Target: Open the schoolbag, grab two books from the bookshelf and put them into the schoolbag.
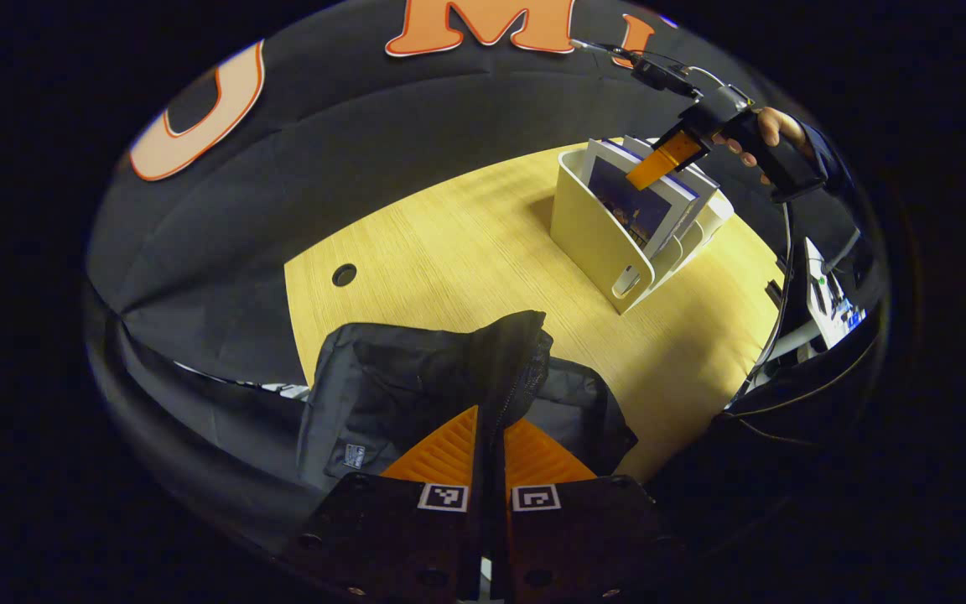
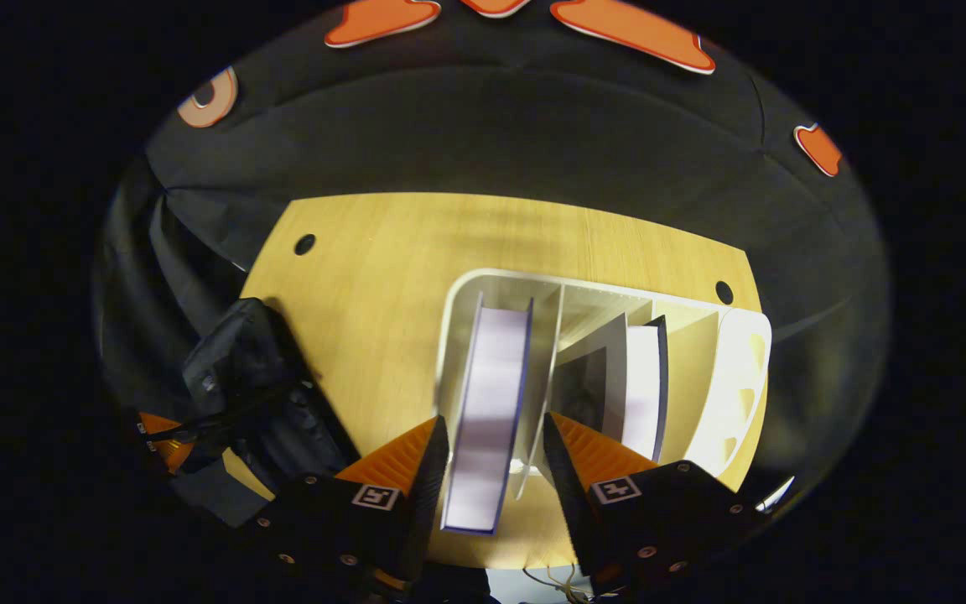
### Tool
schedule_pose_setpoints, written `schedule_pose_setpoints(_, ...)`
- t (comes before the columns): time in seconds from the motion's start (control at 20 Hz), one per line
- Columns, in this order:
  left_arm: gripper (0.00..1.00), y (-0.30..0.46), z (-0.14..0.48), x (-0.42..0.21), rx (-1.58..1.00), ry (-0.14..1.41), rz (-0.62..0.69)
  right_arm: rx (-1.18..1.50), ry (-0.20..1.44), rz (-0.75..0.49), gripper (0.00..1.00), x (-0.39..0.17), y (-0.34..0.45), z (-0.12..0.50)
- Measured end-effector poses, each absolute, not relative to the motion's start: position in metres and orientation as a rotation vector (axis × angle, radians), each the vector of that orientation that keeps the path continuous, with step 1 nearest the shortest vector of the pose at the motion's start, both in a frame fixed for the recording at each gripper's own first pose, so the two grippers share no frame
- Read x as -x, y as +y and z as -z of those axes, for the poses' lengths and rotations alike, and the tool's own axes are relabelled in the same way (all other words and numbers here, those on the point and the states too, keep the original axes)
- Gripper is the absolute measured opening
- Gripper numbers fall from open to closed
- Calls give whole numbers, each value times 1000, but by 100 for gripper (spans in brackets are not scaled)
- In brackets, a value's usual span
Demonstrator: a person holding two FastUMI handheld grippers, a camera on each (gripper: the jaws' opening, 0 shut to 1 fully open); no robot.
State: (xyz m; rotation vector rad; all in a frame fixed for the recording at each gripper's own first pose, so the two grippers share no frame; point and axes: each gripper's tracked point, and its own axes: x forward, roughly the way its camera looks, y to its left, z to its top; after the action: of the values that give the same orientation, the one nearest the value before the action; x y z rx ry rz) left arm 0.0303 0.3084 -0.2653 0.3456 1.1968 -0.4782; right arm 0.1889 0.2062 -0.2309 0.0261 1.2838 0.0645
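In the left gripper view, the black schoolbag lies at the near edge of the wooden worktop, toward its left side. The left tongs are closed narrow on a raised fold of the schoolbag's fabric along its zipper, both fingers pressing on it. Farther right on the worktop, the white bookshelf stands with books upright in its slots. Above it, a hand holds the right tongs down at the top of the books.

In the right gripper view, the schoolbag sits at the worktop's left edge. The right tongs stand wide, one finger on each side of a book upright in the bookshelf's leftmost slot; whether they touch it I cannot tell. Another book stands in a slot to the right.
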Motion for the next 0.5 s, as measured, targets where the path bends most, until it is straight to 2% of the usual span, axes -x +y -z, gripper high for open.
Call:
schedule_pose_setpoints(0.2,5,311,269,-19,-302,1224,426,-47,1333,-71,43,-193,214,245)
schedule_pose_setpoints(0.25,5,311,268,-18,-301,1223,422,-51,1341,-68,41,-192,213,242)
schedule_pose_setpoints(0.3,5,310,267,-18,-301,1221,421,-57,1352,-62,47,-190,211,241)
schedule_pose_setpoints(0.35,5,310,267,-17,-302,1219,422,-64,1357,-60,36,-187,211,239)
schedule_pose_setpoints(0.5,5,309,266,-15,-305,1217,431,-97,1333,-74,34,-177,207,218)
